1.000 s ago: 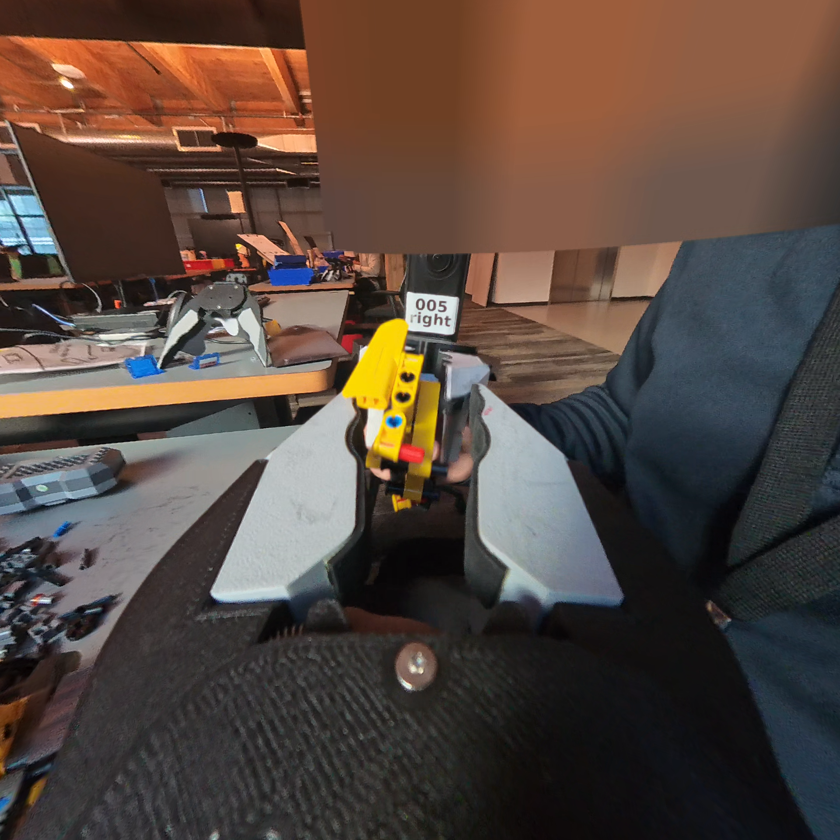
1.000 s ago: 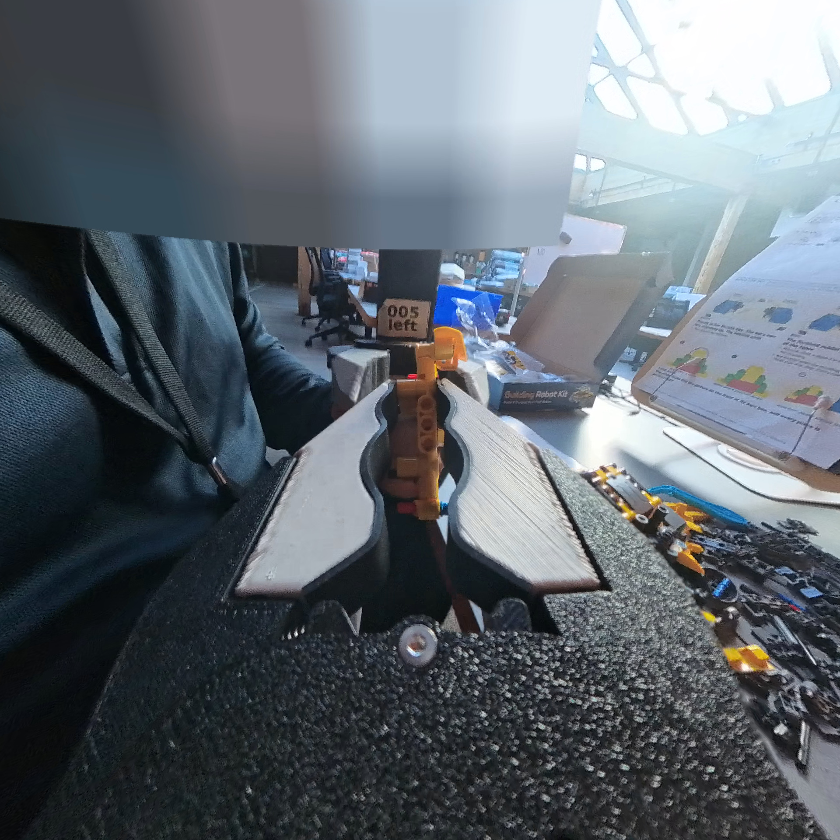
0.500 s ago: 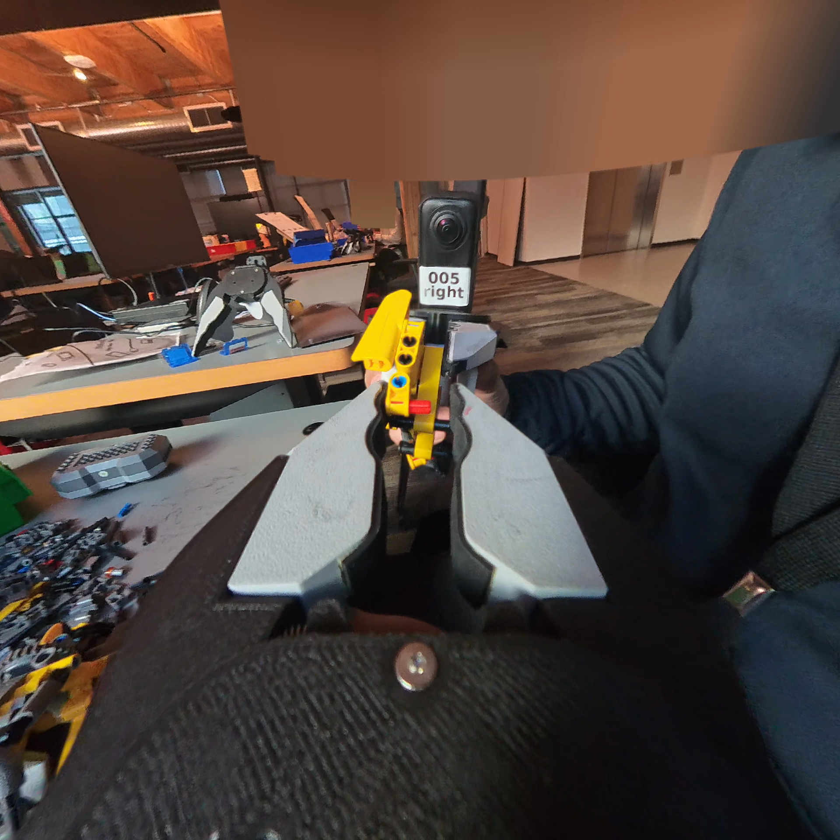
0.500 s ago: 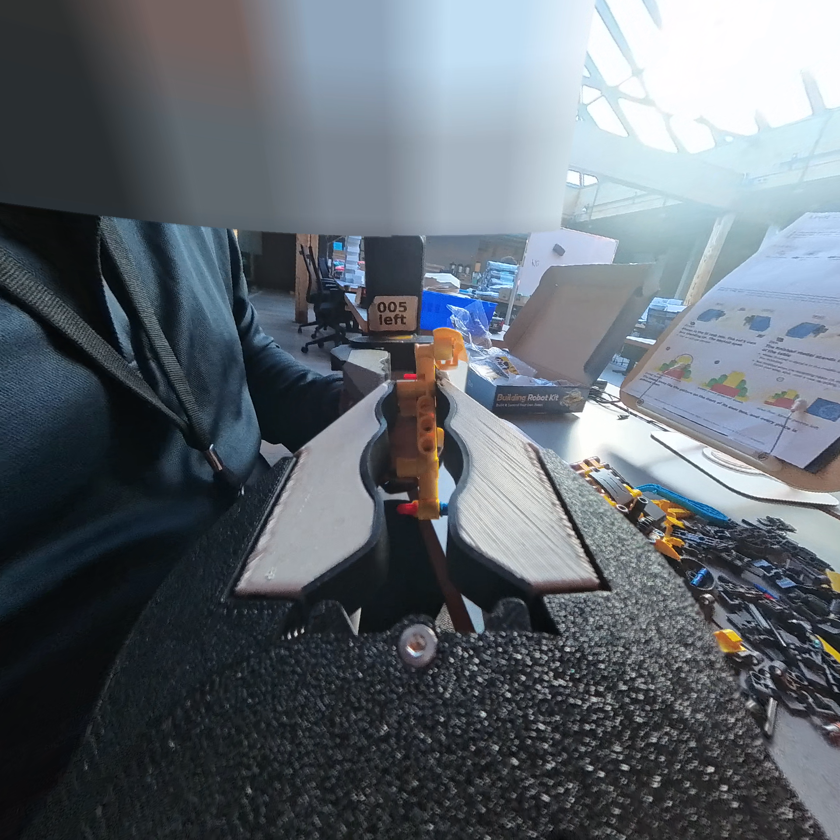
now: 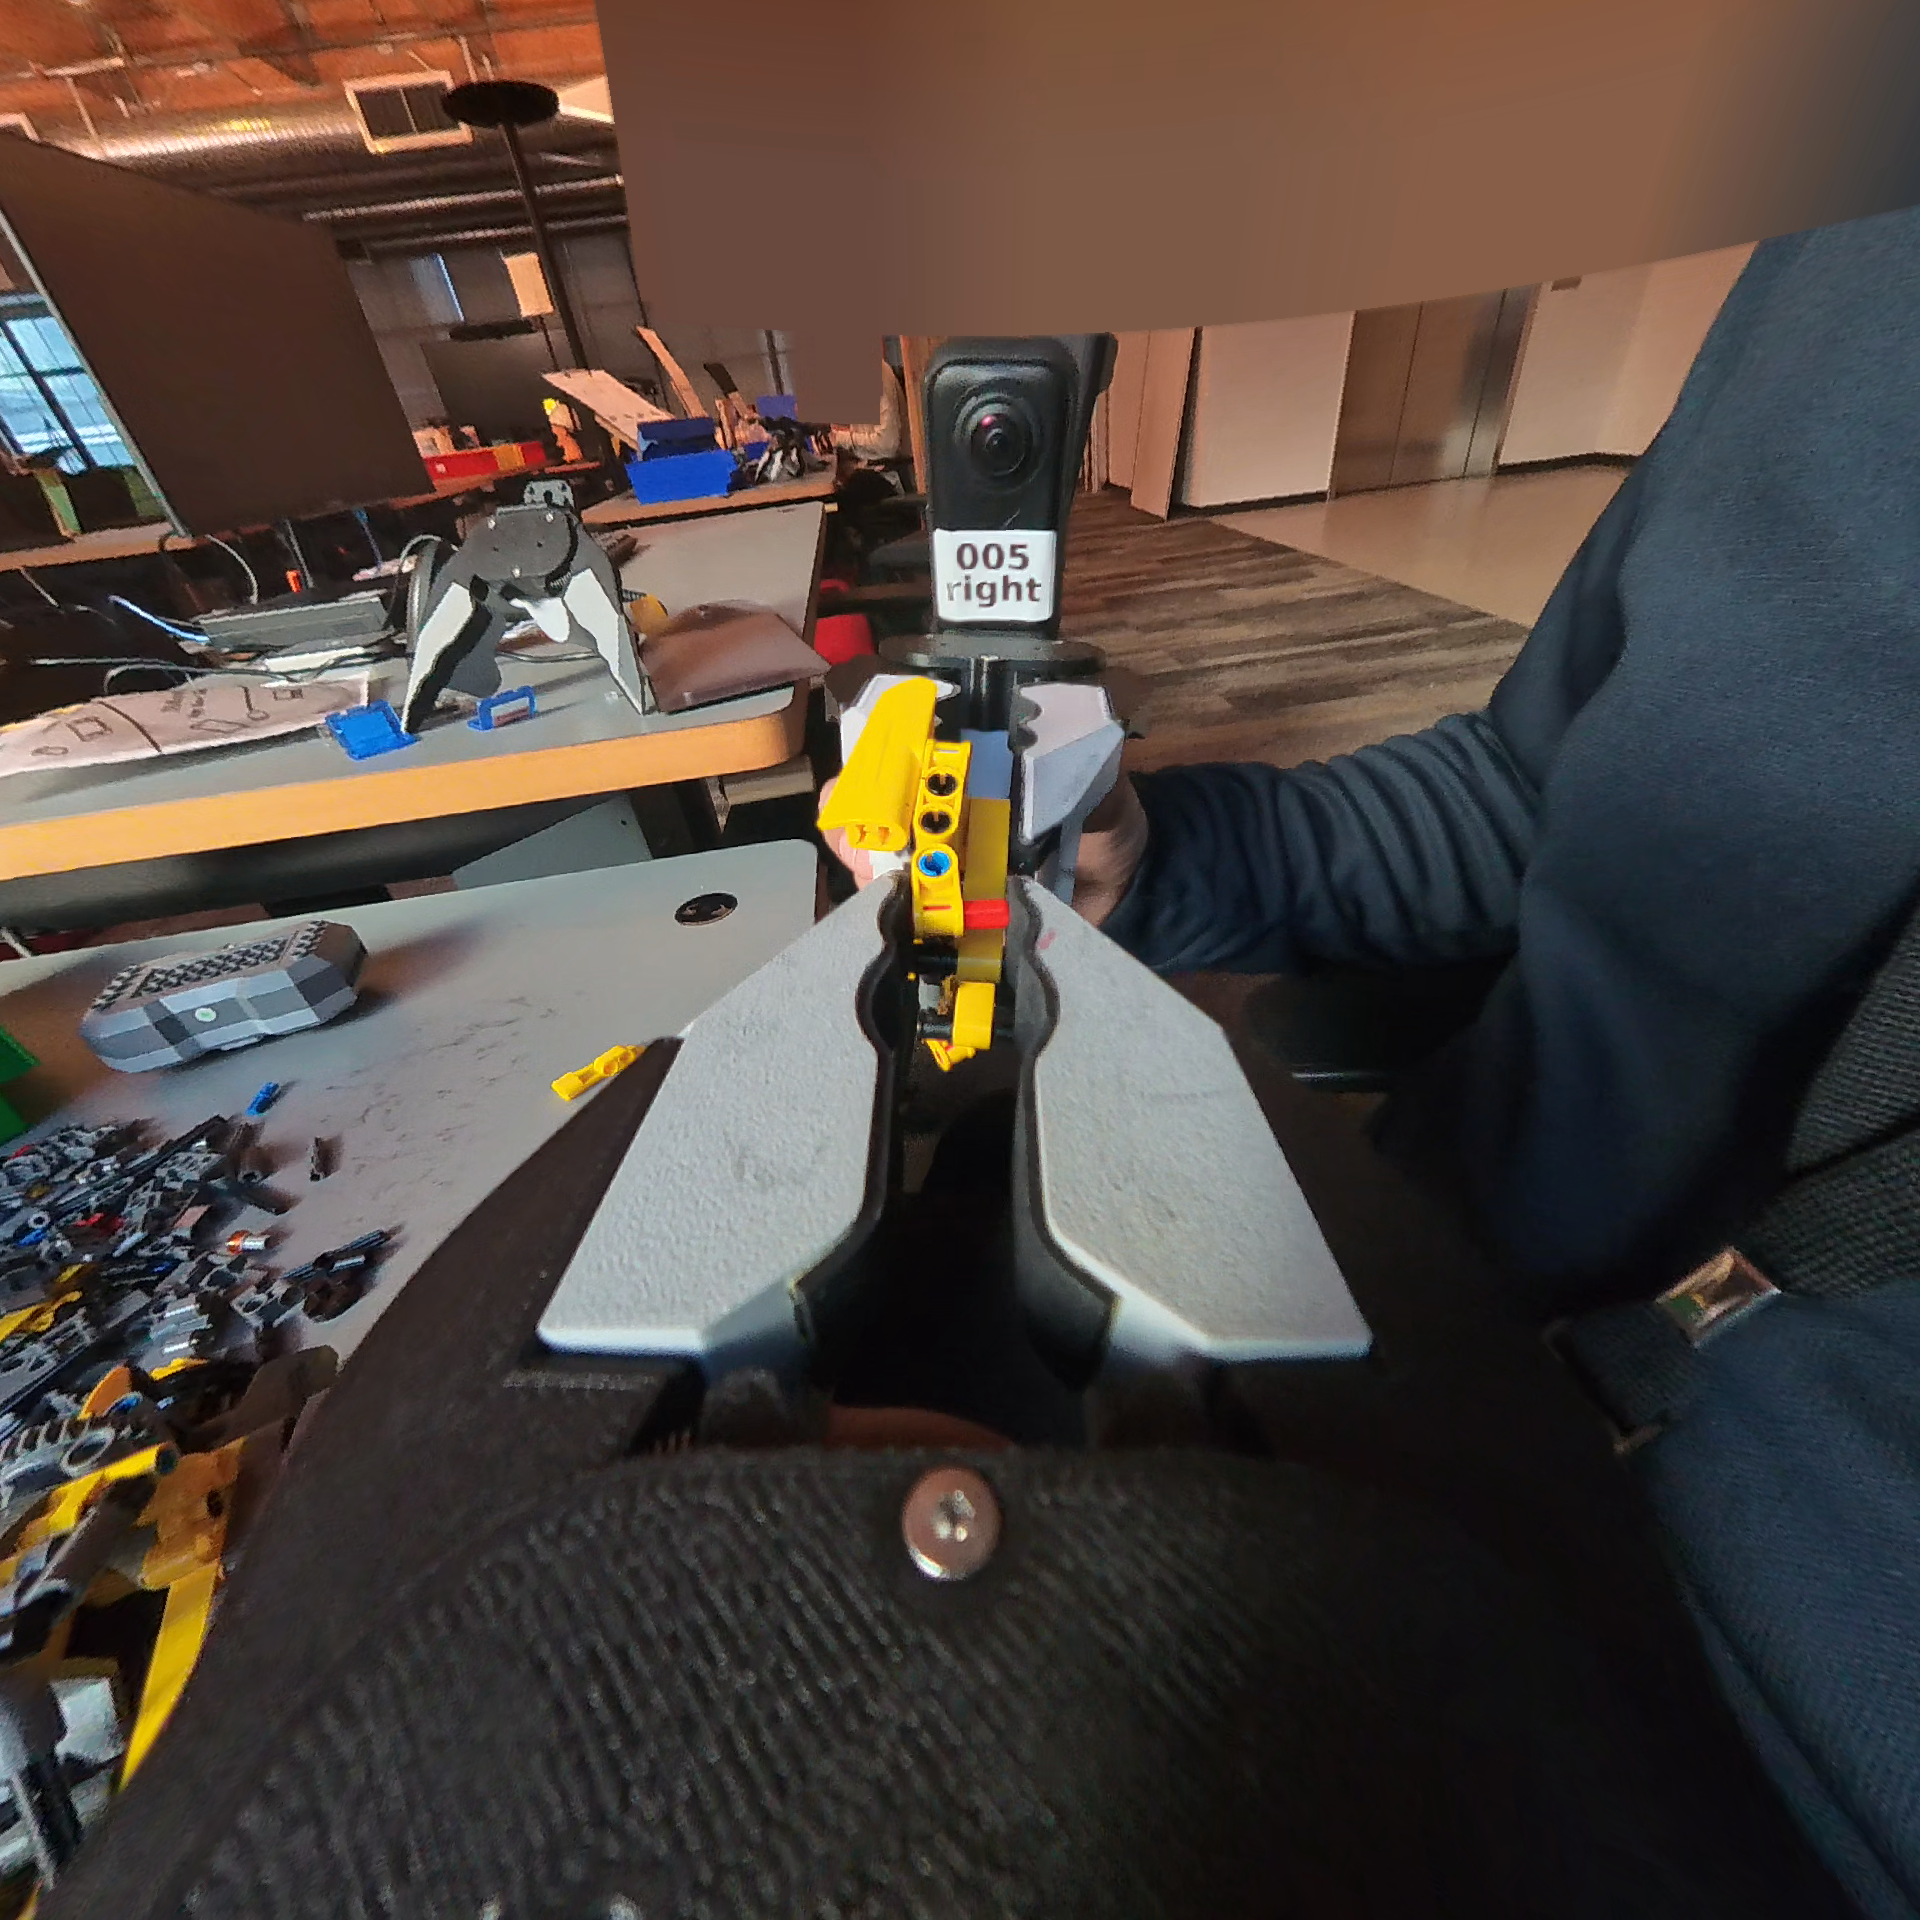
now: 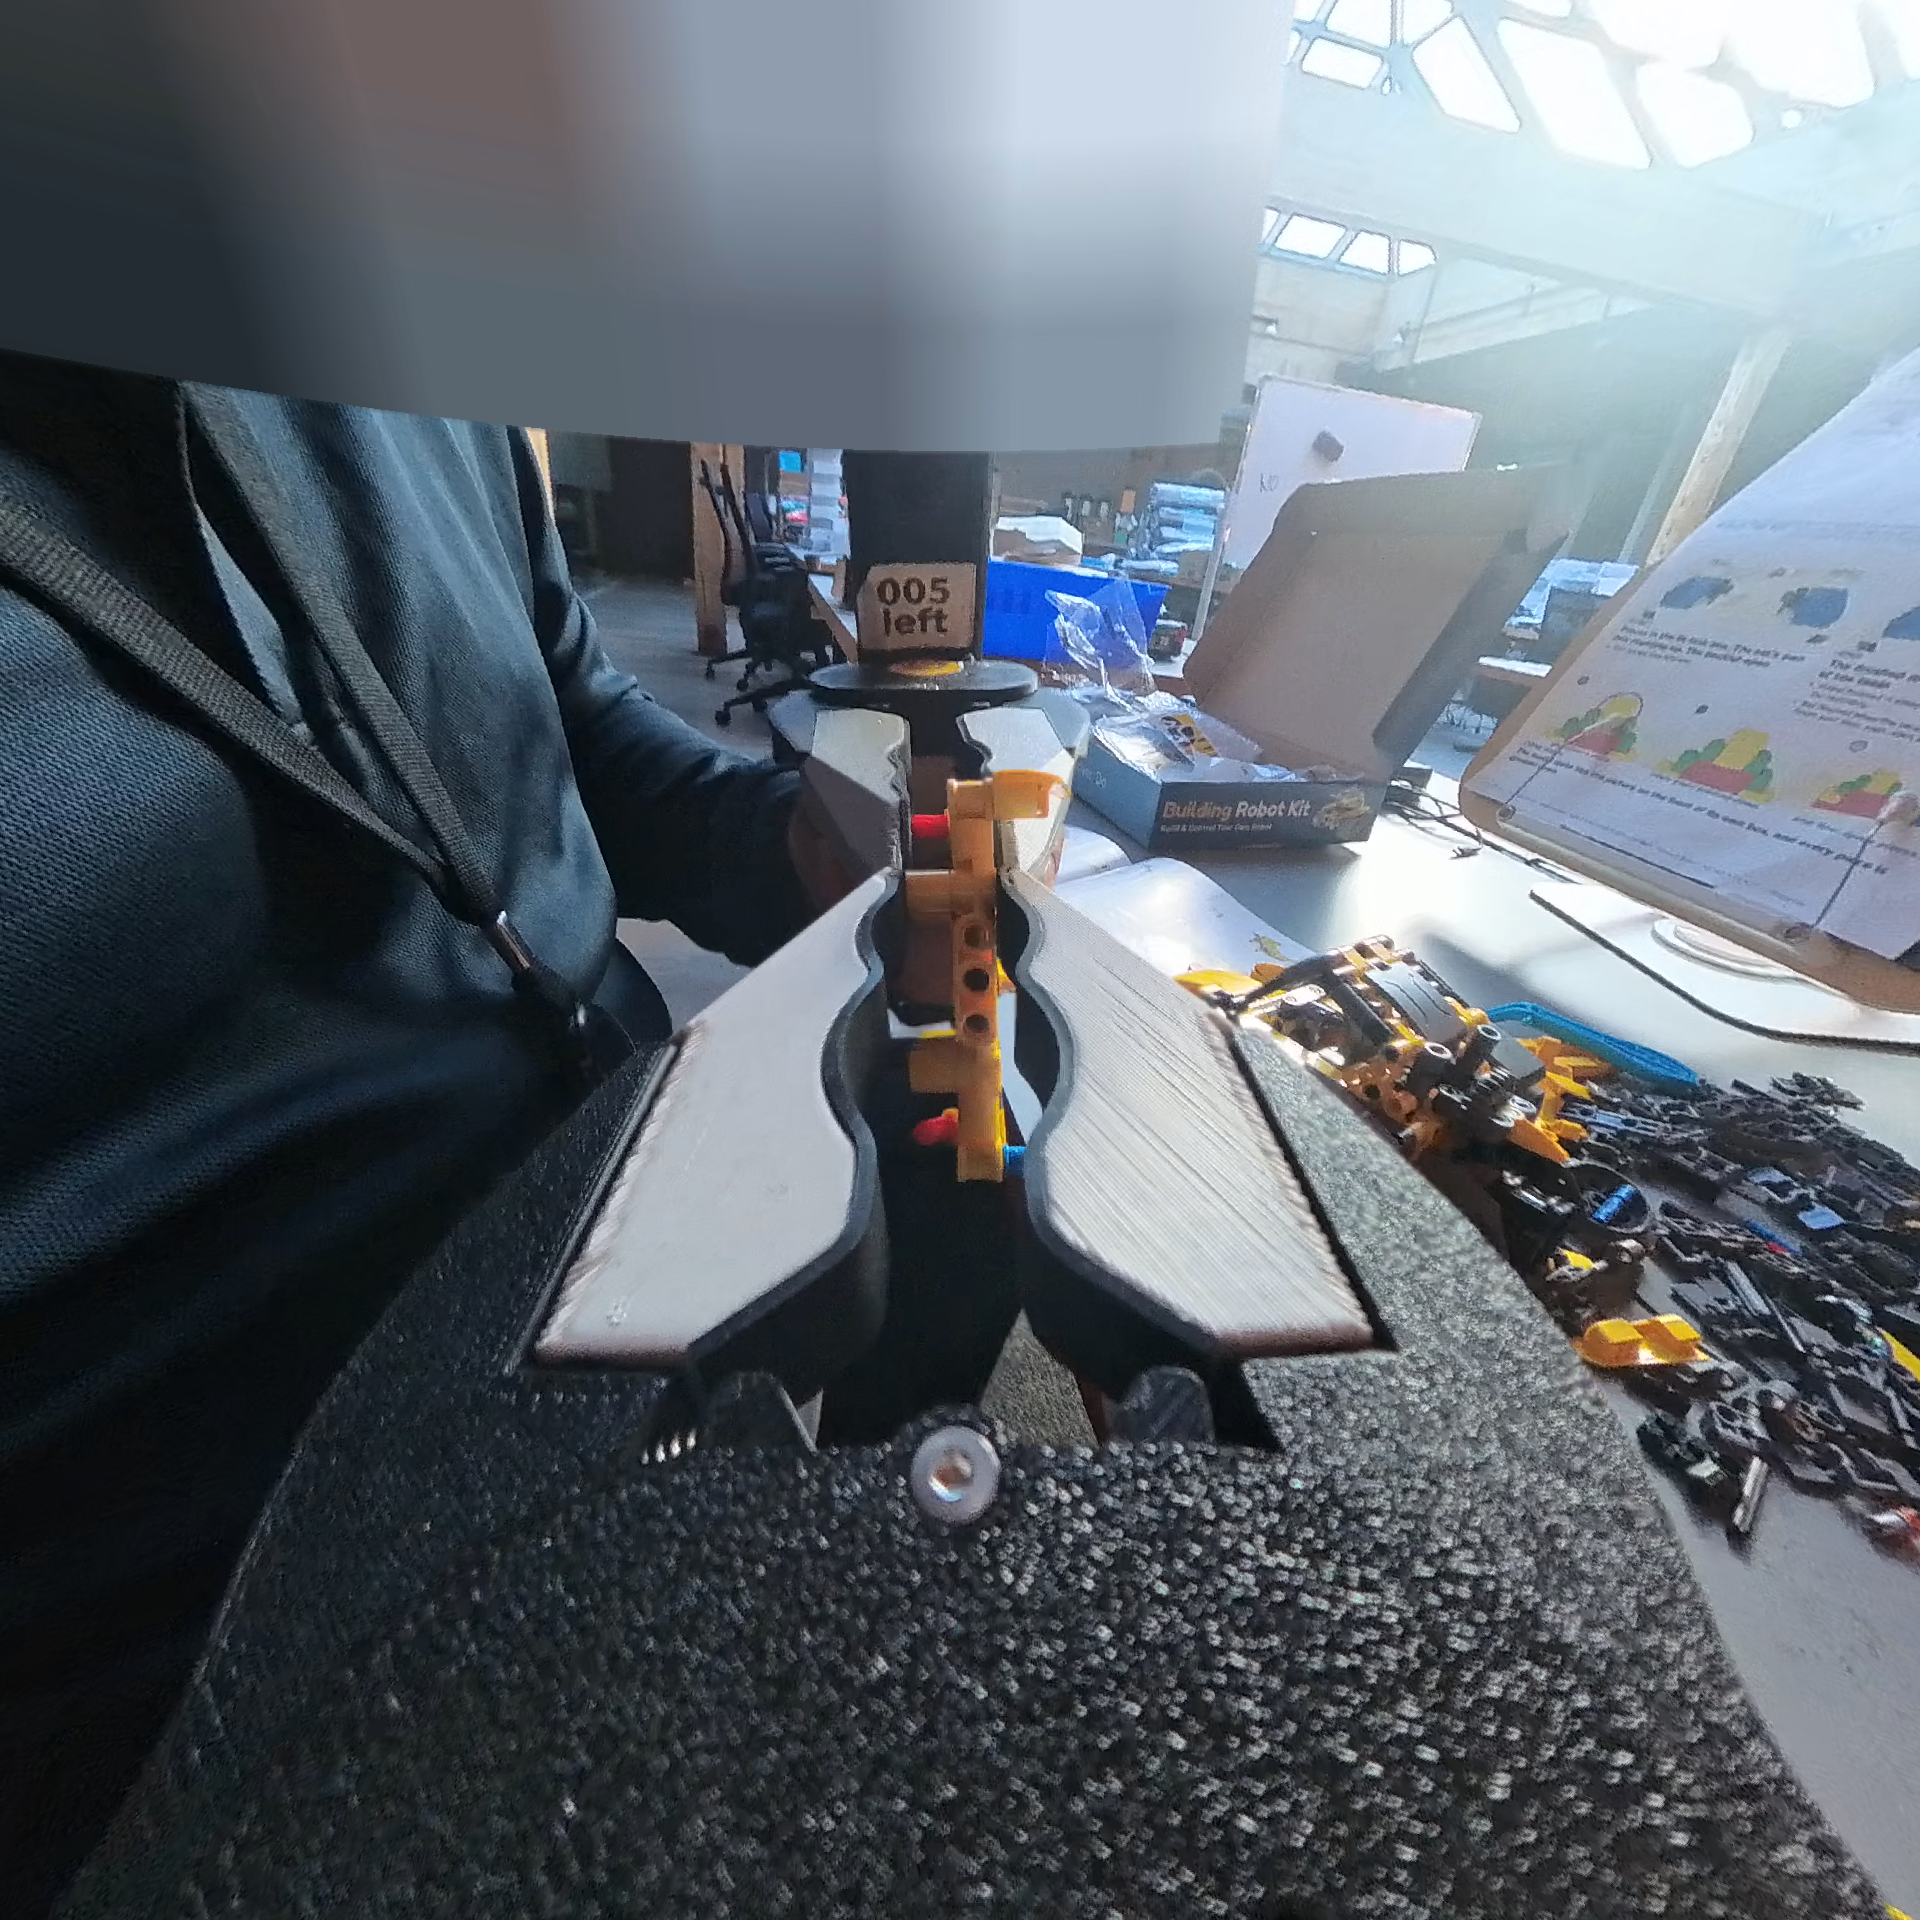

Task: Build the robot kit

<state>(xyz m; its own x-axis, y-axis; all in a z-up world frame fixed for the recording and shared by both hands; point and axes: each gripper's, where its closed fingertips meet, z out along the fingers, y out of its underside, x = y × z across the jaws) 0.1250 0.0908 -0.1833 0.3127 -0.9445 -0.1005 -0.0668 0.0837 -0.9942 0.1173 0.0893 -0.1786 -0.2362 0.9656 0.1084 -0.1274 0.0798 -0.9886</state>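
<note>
Left wrist view: at frame centre the left gripper [image 5: 961,961] is seen nearly closed, its tips pinched on the lower end of a yellow brick assembly [image 5: 951,862]. The assembly's long axis runs upright, straight ahead of the fingers. Its upper end is met by the right gripper [image 5: 977,748], facing back from just above centre, so the piece is held between both, tip to tip. To the lower left a pile of loose parts [image 5: 114,1278] is spread on the grey table [image 5: 499,997], well apart; open air is left around the assembly.

Right wrist view: at centre the right gripper [image 6: 951,904] is closed on the same assembly [image 6: 971,977], which is seen running upright between the jaws. The left gripper [image 6: 940,769] is set just beyond, gripping the far end. Parts [image 6: 1662,1174] lie at right on the table, with a kit box [image 6: 1247,810] behind; clear room remains on the left side only up to the person's sleeve [image 6: 665,810].
</note>
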